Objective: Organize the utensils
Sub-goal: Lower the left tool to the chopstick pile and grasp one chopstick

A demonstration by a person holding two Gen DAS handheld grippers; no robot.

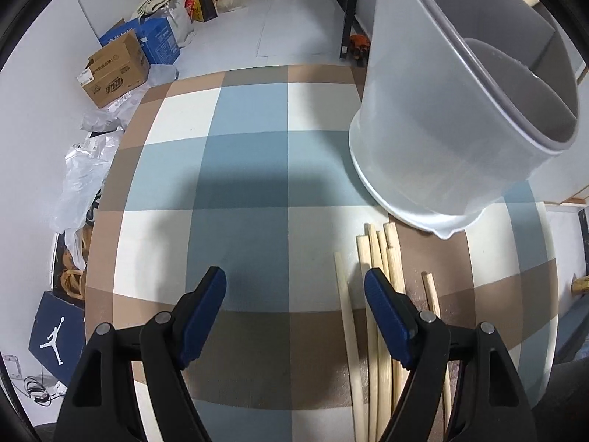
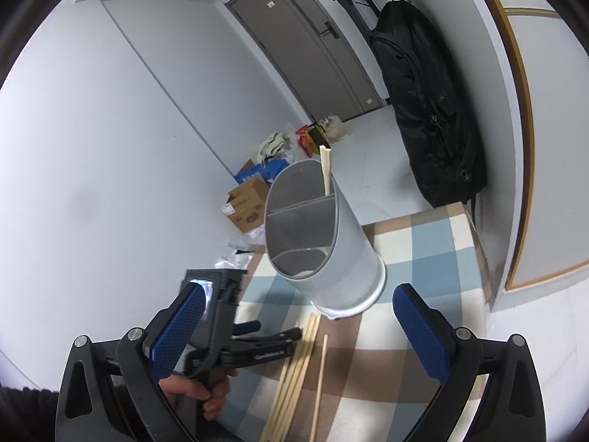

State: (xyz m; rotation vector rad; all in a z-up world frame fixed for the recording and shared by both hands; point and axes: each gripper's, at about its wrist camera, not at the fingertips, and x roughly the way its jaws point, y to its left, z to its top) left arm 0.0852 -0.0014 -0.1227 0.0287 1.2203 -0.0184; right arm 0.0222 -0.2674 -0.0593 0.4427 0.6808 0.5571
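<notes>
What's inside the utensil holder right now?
One chopstick stands in the far compartment of the utensil holder, tip above the rim. The near compartments look empty, though their bottoms are partly hidden by the walls.

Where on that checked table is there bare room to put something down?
The widest bare patch of the checked tablecloth lies ahead of the left gripper, between the table's left edge and the grey utensil holder. It is crowded to the right, where the wooden chopsticks lie bundled just in front of the holder.
</notes>
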